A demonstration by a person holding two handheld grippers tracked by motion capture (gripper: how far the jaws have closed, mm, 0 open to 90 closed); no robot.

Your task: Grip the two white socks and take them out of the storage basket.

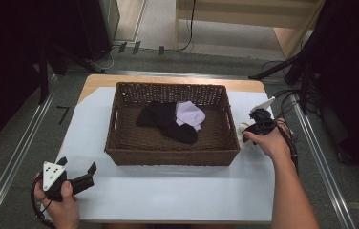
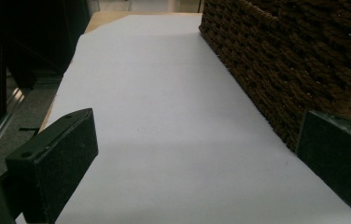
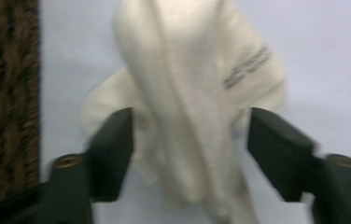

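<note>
A cream sock [image 3: 187, 70] with small dark lettering lies crumpled on the white table top [image 1: 168, 191], just right of the brown wicker basket [image 1: 173, 156]. My right gripper [image 3: 190, 140] points down over it, open, with the sock between its jaws and a gap showing at the right pad. In the high view the right gripper [image 1: 255, 126] sits at the basket's right end, above the sock [image 1: 243, 132]. Inside the basket lie black socks [image 1: 161, 117] and a lilac sock [image 1: 189, 114]. My left gripper [image 1: 78, 164] rests open at the near left, with nothing between its jaws [image 2: 197, 144].
The basket's woven wall [image 2: 276, 70] runs along the right of the left gripper view. White table surface [image 2: 164, 93] stretches ahead of the left gripper. Dark stands and cables [image 1: 287, 90] crowd the floor beyond the table's right edge.
</note>
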